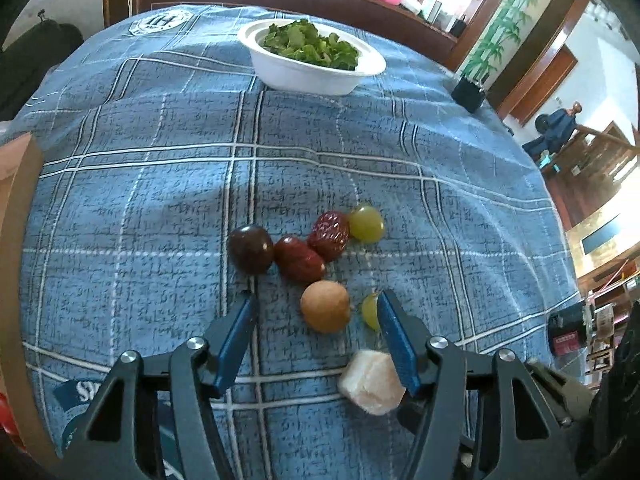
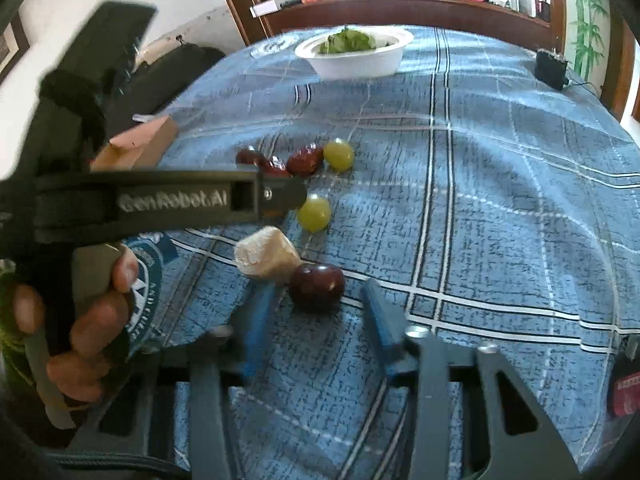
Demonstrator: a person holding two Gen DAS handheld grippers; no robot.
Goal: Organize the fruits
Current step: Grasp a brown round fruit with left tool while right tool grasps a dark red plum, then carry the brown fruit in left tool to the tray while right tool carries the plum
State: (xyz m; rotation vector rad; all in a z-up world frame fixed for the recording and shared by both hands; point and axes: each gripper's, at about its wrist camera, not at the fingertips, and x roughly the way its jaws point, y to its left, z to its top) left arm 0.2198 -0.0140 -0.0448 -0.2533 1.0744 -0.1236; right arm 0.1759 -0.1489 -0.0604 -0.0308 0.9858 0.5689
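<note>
Left gripper [image 1: 316, 304] held low over loose fruit on a blue plaid tablecloth [image 1: 160, 184], jaws spread wide.

A tan round fruit [image 1: 325, 306] lies between the blue fingers [image 1: 236, 336], touching neither. A green grape [image 1: 370, 311] sits partly hidden behind the right-hand finger. A pale whitish chunk [image 1: 370, 382] lies nearer the camera, against that same finger. Beyond the tips: a dark plum-coloured fruit [image 1: 251, 249], two red dates [image 1: 299, 259] [image 1: 329, 234] side by side, and a second green grape [image 1: 366, 223] just beside the farther date. A white bowl [image 1: 304, 74] of green leaves [image 1: 312, 44] stands well apart at the far edge.
</note>
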